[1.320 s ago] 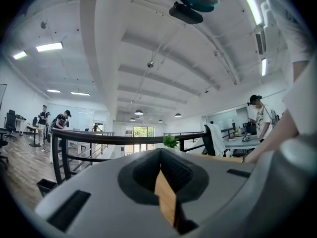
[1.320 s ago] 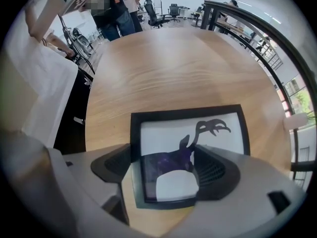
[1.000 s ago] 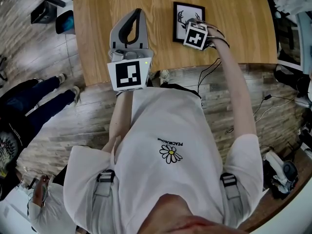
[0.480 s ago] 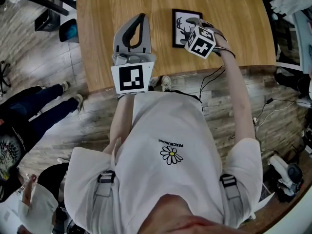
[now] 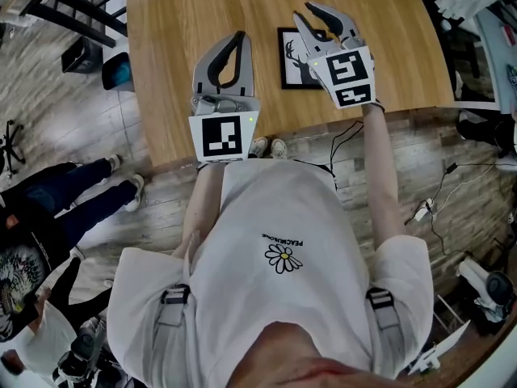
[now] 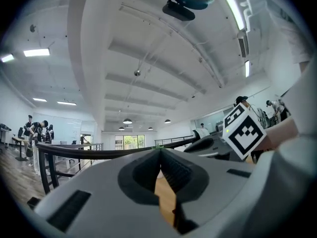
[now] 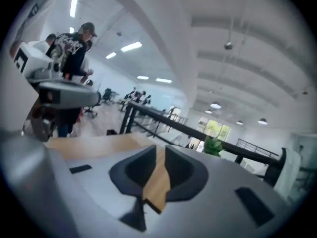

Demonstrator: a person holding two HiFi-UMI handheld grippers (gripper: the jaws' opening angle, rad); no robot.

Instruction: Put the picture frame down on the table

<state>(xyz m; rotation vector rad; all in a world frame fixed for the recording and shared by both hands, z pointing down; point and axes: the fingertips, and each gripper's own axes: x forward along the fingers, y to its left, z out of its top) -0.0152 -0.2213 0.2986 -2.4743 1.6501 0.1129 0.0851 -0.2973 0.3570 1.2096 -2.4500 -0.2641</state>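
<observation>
The picture frame (image 5: pixel 292 58), black with a deer print, lies flat on the wooden table (image 5: pixel 186 6) near its front edge. My right gripper (image 5: pixel 313 13) hangs above the frame's right side, lifted clear of it. Its jaws stand slightly apart with nothing between them. In the right gripper view (image 7: pixel 161 150) only table wood shows through the narrow gap. My left gripper (image 5: pixel 238 35) hovers over the table left of the frame, shut and empty. Its tips meet in the left gripper view (image 6: pixel 159 151).
The table's front edge (image 5: pixel 266 132) runs just ahead of the person's shoes (image 5: pixel 266 146). A dark chair (image 5: pixel 77 10) and a blue object (image 5: pixel 118 69) stand off the table's left side. Cables (image 5: pixel 347 124) trail on the floor. People stand at the lower left (image 5: pixel 48 208).
My right gripper has let go of the frame's right edge, risen and tipped upward. The frame now lies flat on the table. The left gripper has hardly moved.
</observation>
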